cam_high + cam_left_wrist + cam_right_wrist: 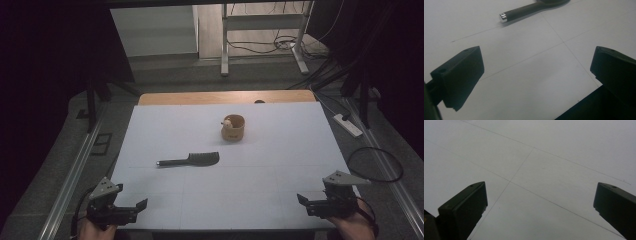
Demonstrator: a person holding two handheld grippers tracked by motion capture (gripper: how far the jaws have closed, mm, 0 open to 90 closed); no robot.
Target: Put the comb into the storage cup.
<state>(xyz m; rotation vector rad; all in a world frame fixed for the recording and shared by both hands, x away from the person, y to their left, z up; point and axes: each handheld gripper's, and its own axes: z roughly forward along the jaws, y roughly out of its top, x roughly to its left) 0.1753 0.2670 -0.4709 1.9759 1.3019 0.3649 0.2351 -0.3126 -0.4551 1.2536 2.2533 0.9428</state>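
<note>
High view, left to right: the left gripper [131,207] sits at the near left corner of the white tabletop [280,190], held in a hand [95,230] that comes in from the bottom edge, its jaws spread apart and empty, aimed to the right and a little inward over the board. Ahead of it and well apart lies the comb [189,160], flat on the tabletop left of centre. Its long axis runs almost straight across the table, left to right, with only a slight tilt; the thin handle points left and ends in a small shiny cap, and the broad toothed head points right. Farther back and right of the comb, apart from it, stands a tan cup [233,128] with a small pale object at its rim. At the near right corner the right gripper [310,201] is held in the other hand [356,227], jaws likewise wide and empty, aimed left toward the middle. Left gripper view: between and beyond the two parted black jaws, the comb [524,11] crosses the top edge, capped handle end nearest and to the left, head cut off by the frame. Right gripper view: the parted jaws frame bare white tabletop [549,170] crossed by thin lines.
</note>
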